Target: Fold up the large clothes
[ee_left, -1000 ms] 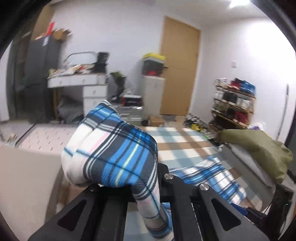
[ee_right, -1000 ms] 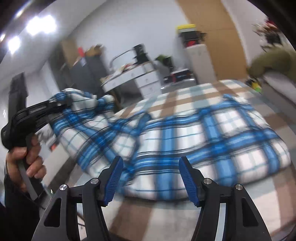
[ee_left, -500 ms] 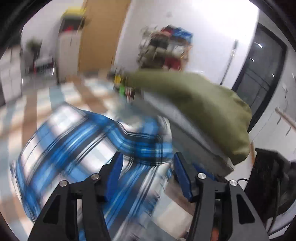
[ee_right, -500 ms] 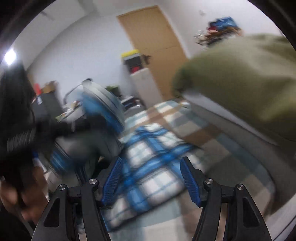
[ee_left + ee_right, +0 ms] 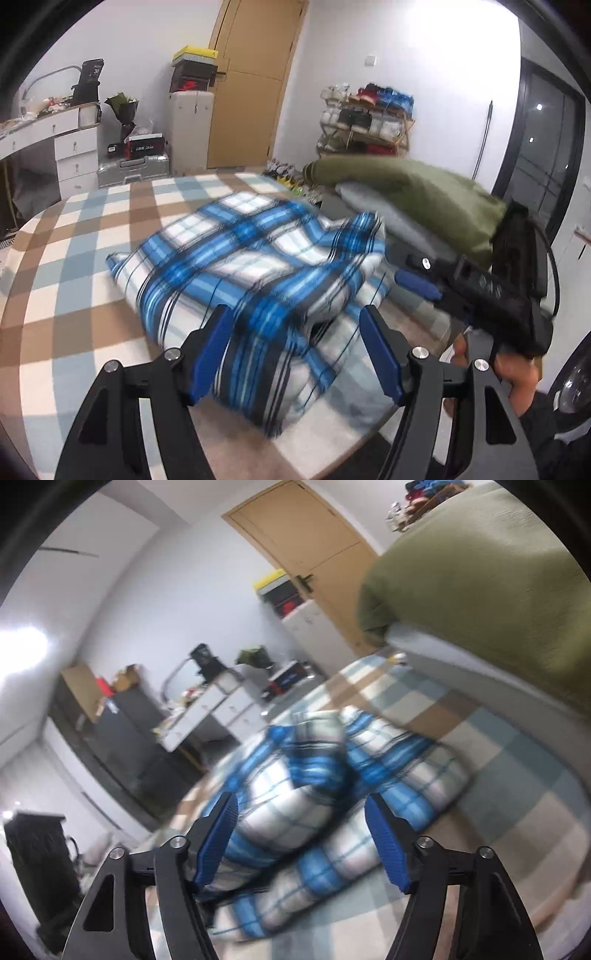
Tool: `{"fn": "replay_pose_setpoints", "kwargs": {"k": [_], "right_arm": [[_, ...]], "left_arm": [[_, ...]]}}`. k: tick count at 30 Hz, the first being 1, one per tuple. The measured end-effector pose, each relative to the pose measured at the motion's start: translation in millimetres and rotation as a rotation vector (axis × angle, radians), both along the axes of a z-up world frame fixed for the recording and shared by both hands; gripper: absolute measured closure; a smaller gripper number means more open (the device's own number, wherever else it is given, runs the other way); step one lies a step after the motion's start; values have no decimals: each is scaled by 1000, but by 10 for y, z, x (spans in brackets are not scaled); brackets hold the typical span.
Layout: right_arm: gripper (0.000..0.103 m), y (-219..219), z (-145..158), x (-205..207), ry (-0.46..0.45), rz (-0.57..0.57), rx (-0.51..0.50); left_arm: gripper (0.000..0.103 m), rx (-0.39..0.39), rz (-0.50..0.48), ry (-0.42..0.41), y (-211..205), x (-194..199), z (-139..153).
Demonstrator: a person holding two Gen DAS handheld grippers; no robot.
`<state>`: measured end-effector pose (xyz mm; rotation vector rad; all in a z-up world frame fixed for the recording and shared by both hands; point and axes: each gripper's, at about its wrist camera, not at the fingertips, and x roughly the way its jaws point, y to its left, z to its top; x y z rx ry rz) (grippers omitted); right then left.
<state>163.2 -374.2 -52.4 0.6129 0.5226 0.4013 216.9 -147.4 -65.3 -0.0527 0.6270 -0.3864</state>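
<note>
A blue, white and black plaid garment lies folded over itself in thick layers on the checked table cover. It also shows in the right wrist view. My left gripper is open and empty, its blue pads either side of the garment's near edge. My right gripper is open and empty just above the near folded bulge. The right gripper's body also shows at the right of the left wrist view, held in a hand.
An olive green garment lies on a grey folded one at the table's right side. Beyond the table stand a white desk with drawers, a white cabinet, a wooden door and a shoe rack.
My left gripper let go of the plaid fabric it held up a second ago and is now open over the garment. The fabric has dropped onto the pile. Both grippers swung round toward it.
</note>
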Motion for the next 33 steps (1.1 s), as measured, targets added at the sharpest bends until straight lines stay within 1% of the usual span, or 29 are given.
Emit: {"fn": "replay_pose_setpoints", "kwargs": {"k": [1,2,3,4,5,6,7,8,9,10,11,12,13,14,15,17,19,21,22,24,25,26,27,28,29,31,33], "right_arm": [[30,49,-7,17,15,3,-12],[30,104,-31,60,34,6,-19],[30,150,-62,122,52,13,-8],[30,183,-90,183,64,20,17],[31,211,-106,243,71,20,34],[31,241,-116,283,76,8,41],[31,274,-126,339,81,-4,40],[32,297,-138,397,91,-12,37],[34,306,-161,450,102,-19,41],[47,319,-191,504,124,-23,48],[60,340,-223,557,160,-14,52],[67,362,-236,571,189,2,53],[84,398,-240,566,194,22,53],[94,448,-225,531,182,52,49],[96,521,-196,453,163,90,34],[98,643,-172,293,152,163,42],[98,753,-134,42,137,242,61],[98,843,-94,-166,119,286,7],[94,880,-93,-231,123,307,-31],[78,912,-106,-280,150,346,-113],[55,876,-99,-297,157,349,-132],[41,785,-69,-319,148,340,-127],[40,718,-44,-338,138,340,-114],[40,607,-4,-341,134,338,-93],[40,518,29,-340,128,322,-77],[40,319,111,-280,109,259,-62],[40,197,132,-88,139,208,-84]], "left_arm": [[36,41,18,7,-87,42,-37],[36,104,53,20,-133,111,-111],[36,143,74,28,-215,201,-171],[36,207,126,45,-244,295,-262],[36,241,177,60,-242,373,-338],[36,238,191,65,-213,348,-363],[40,229,202,66,-203,367,-380],[57,254,201,43,-222,344,-369],[67,290,196,25,-243,321,-362],[81,358,198,-4,-272,278,-359],[85,396,201,-18,-246,239,-361],[87,402,198,-14,-178,208,-360],[89,392,189,-6,-86,171,-358],[90,377,179,7,44,119,-353],[91,372,177,13,113,81,-359],[92,351,169,37,372,-71,-349],[92,305,146,55,541,-212,-327],[90,270,117,50,605,-320,-316],[87,237,110,45,649,-375,-304],[83,124,96,53,733,-419,-290],[74,57,96,61,773,-425,-274],[61,-18,92,69,823,-442,-255],[55,-72,88,70,869,-448,-242],[49,-143,84,64,924,-461,-209],[48,-192,79,57,960,-469,-175],[47,-237,75,49,997,-452,-122],[47,-267,76,40,1005,-429,-72]]}}
